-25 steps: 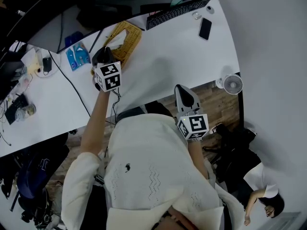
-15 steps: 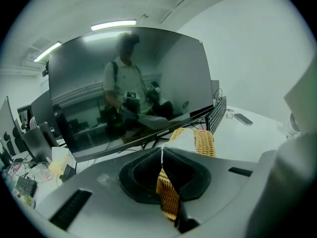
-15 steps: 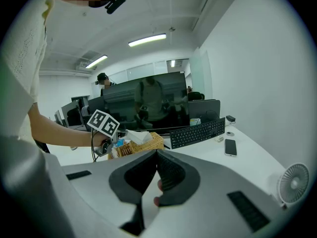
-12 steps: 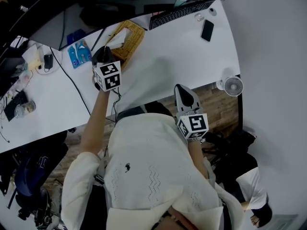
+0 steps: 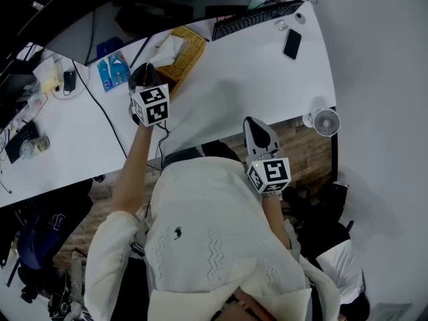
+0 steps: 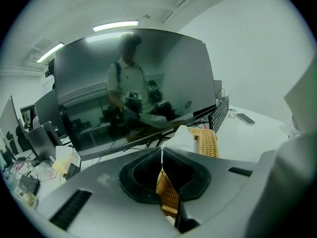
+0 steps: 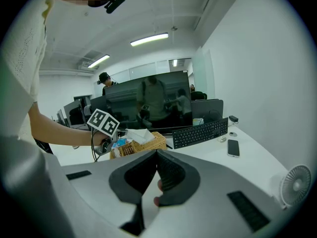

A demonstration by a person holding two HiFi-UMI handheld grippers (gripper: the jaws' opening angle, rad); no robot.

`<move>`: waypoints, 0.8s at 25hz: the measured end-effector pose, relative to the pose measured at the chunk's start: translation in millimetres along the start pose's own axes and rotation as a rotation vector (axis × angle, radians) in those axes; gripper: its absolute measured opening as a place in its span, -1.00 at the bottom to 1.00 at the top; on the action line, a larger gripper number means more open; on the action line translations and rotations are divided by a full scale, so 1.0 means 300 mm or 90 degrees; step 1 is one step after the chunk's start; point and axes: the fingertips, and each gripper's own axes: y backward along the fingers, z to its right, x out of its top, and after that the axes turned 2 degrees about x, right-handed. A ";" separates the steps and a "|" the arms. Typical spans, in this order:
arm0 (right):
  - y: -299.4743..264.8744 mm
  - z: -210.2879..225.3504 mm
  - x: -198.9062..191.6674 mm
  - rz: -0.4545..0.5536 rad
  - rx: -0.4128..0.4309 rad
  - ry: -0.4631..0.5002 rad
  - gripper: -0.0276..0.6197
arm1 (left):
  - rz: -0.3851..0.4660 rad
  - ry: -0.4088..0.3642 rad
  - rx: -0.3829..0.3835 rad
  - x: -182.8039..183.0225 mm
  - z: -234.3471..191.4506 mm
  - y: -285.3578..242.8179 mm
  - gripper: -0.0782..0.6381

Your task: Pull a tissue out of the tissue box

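Head view, surface: a white surface [image 5: 241,79] runs from upper right to lower left. Its near edge curves past the person's torso, with wood floor beyond that edge.
Head view, tissue box: the wicker tissue box [image 5: 186,44] sits near the far edge, with a white tissue [image 5: 167,45] sticking out of its top.
Head view, left claw: the left claw [image 5: 146,72] is held just short of the box's near end, with bare surface to its right.
Head view, right claw: the right claw [image 5: 254,124] is over the near edge, well apart from the box.
Head view, right end: a keyboard [image 5: 257,17] and a phone [image 5: 292,43] lie there, and a small fan [image 5: 326,122] is at the near corner.
Left gripper view, claw: the jaws meet at the tips and grip nothing. Wicker shows through the slit below, and the tissue rises just beyond, before a dark monitor [image 6: 133,83].
Left gripper view, hidden: the claw's body covers most of the box.
Right gripper view, claw: the jaws are closed tip to tip and empty. The box, tissue and left claw lie beyond at left, across open surface.
Right gripper view, unclear: reddish bits in the slit cannot be identified.
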 end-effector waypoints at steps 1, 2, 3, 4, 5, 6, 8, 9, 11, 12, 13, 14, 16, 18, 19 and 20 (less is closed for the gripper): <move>-0.001 -0.002 0.000 0.000 0.001 0.001 -0.91 | -0.001 0.001 0.000 -0.001 -0.001 0.002 -0.74; -0.001 -0.004 0.001 0.000 0.002 0.001 -0.91 | -0.001 0.001 0.001 -0.002 -0.002 0.003 -0.74; -0.002 -0.006 0.002 -0.001 0.003 0.001 -0.91 | -0.002 0.001 0.001 -0.004 -0.003 0.005 -0.74; -0.003 -0.008 0.001 -0.001 0.004 0.001 -0.91 | -0.002 0.000 0.002 -0.006 -0.004 0.006 -0.74; -0.004 -0.011 0.000 -0.001 0.005 0.001 -0.91 | -0.002 0.000 0.002 -0.009 -0.005 0.008 -0.74; -0.005 -0.013 -0.001 -0.001 0.006 0.002 -0.91 | -0.003 0.001 0.003 -0.012 -0.007 0.010 -0.74; -0.006 -0.018 -0.001 -0.002 0.008 0.002 -0.91 | -0.004 0.002 0.004 -0.017 -0.012 0.015 -0.74; -0.007 -0.020 -0.001 -0.002 0.008 0.003 -0.91 | -0.005 0.003 0.005 -0.018 -0.015 0.017 -0.74; -0.010 -0.025 -0.001 -0.003 0.011 0.003 -0.91 | -0.005 0.003 0.006 -0.021 -0.022 0.021 -0.74; -0.011 -0.027 -0.002 -0.003 0.012 0.004 -0.91 | -0.004 0.002 0.007 -0.022 -0.025 0.023 -0.74; -0.013 -0.030 -0.004 -0.004 0.014 0.004 -0.91 | -0.004 0.002 0.009 -0.024 -0.028 0.024 -0.74; -0.015 -0.032 -0.005 -0.005 0.015 0.004 -0.91 | -0.004 0.002 0.010 -0.026 -0.031 0.025 -0.74; -0.017 -0.036 -0.006 -0.006 0.017 0.006 -0.91 | -0.005 0.004 0.011 -0.030 -0.034 0.029 -0.74; -0.018 -0.039 -0.007 -0.007 0.020 0.007 -0.91 | -0.006 0.005 0.012 -0.033 -0.037 0.034 -0.74; -0.019 -0.041 -0.007 -0.007 0.021 0.007 -0.91 | -0.006 0.005 0.012 -0.035 -0.038 0.036 -0.74; -0.021 -0.043 -0.007 -0.008 0.022 0.007 -0.91 | -0.007 0.005 0.012 -0.038 -0.039 0.037 -0.74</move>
